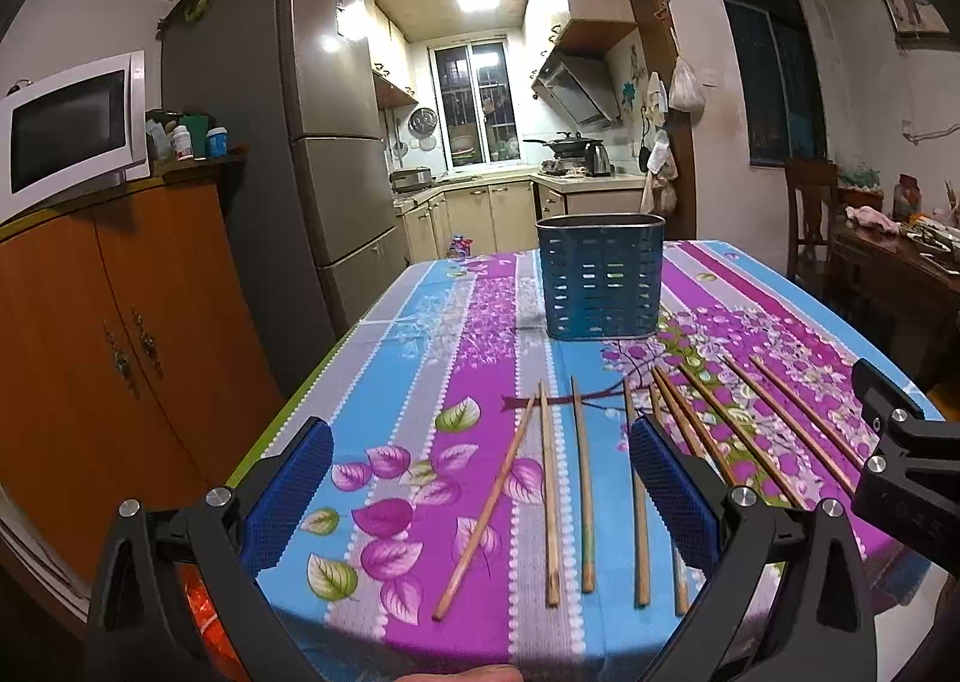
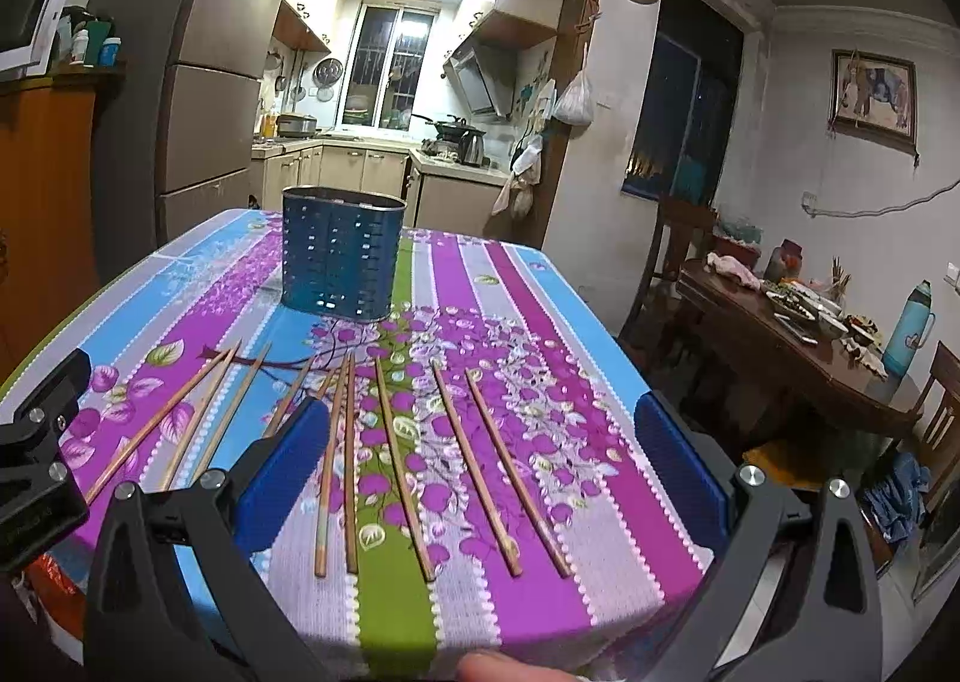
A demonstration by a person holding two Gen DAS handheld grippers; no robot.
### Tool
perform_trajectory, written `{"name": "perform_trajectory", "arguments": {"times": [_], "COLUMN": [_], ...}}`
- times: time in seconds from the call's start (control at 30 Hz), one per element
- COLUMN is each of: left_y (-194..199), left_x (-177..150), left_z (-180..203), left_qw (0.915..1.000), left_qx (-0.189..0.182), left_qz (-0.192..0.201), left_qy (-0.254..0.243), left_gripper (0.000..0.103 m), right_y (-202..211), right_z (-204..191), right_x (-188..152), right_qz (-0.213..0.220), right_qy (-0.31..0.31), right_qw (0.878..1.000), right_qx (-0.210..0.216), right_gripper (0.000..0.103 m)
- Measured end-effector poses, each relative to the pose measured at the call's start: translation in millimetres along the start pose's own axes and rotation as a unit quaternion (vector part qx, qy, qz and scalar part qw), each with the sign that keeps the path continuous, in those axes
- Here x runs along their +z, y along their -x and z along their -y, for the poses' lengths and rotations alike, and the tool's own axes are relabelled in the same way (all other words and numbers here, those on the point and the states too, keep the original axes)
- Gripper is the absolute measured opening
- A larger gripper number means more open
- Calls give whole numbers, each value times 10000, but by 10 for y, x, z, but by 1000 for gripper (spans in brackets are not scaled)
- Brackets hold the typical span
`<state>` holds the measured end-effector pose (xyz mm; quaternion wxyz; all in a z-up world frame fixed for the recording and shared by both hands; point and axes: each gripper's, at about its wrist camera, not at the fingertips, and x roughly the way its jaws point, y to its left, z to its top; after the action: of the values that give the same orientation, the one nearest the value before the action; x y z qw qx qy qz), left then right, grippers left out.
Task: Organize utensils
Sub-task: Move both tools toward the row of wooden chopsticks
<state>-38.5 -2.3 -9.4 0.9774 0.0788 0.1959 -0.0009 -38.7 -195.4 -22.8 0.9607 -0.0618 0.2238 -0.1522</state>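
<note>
We log our left gripper (image 1: 483,493) and right gripper (image 2: 477,469), jaws wide apart, gripping nothing, above the table's (image 2: 540,610) near edge. Chopsticks (image 2: 408,472) lie fanned there, long axes pointing toward the upright blue holder (image 2: 339,256); bare cloth lies between them.
</note>
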Motion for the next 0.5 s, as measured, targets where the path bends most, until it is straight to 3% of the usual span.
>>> {"name": "perform_trajectory", "arguments": {"times": [0.3,0.5], "left_y": [116,184], "left_x": [-137,-93], "left_z": [-44,-458], "left_qw": [9998,9988], "left_qx": [186,439], "left_qz": [-42,21], "left_qy": [-65,219], "left_gripper": [99,99], "right_y": [142,275], "right_z": [102,219], "right_x": [-117,-43], "right_qz": [-105,71], "right_qy": [-206,-279], "right_qw": [9996,9996], "right_qx": [152,-2], "right_gripper": [98,98]}}
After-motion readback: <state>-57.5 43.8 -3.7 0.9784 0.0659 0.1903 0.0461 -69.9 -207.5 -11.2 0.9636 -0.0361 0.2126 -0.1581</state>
